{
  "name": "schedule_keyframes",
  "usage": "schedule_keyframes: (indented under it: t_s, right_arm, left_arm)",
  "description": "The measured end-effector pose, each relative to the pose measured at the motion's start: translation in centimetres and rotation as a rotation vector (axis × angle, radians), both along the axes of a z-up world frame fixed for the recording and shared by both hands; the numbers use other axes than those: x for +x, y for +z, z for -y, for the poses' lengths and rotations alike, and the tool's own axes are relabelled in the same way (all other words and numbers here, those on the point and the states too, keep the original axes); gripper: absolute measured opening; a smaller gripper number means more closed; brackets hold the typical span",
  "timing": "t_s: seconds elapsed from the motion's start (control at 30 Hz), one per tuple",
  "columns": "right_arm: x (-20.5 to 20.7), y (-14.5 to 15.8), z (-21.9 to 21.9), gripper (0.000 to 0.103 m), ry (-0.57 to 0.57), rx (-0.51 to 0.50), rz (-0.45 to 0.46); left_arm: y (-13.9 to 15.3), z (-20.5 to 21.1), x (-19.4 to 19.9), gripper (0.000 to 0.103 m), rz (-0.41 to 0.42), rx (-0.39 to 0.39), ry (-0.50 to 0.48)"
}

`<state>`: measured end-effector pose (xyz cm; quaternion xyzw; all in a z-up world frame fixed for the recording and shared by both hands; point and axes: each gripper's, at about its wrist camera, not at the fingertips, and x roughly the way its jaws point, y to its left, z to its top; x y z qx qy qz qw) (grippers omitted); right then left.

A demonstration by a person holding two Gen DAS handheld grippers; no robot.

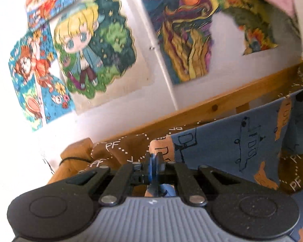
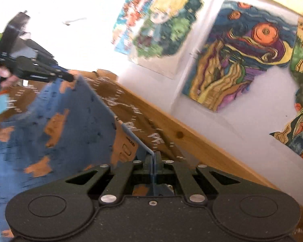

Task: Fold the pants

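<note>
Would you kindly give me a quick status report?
Both tongs, left and right, shut on the blue pants. Pants lifted, stretched between them. Nothing in the way.

Brown bed cover with white dotted diamond pattern (image 1: 119, 147): white letters "PF" repeat inside the diamonds, seen in the lower centre of the left wrist view, again at its lower right, and, more blurred, in the lower centre of the right wrist view (image 2: 155, 137).
Blue pants with orange patches and black line drawings (image 1: 232, 141): the dark marks are sketches of vehicles, with no readable lettering.
Colourful cartoon posters on the white wall (image 1: 95, 40): no words can be made out in either view.
Black gripper bodies: no readable brand or number.
</note>
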<state>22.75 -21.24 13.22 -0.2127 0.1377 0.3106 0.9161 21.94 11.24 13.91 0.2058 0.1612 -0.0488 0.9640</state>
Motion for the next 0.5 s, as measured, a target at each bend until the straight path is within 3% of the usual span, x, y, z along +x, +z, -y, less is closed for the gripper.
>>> schedule_keyframes:
  t_s: [0.2,0.33,0.5]
  right_arm:
    - [-7.0,-1.1,0.4,0.0,0.065,-0.047,-0.003]
    - [-10.0,-3.3,0.2,0.0,0.087,-0.09,-0.06]
    - [-13.4,-6.2,-0.1,0.0,0.099,-0.124,-0.128]
  left_arm:
    - [-1.9,2.1,-5.1,0.004,0.045,0.162,-0.081]
    - [-3.8,3.3,-8.2,0.004,0.041,0.275,-0.157]
    - [-6.3,3.8,-11.1,0.004,-0.004,0.356,-0.221]
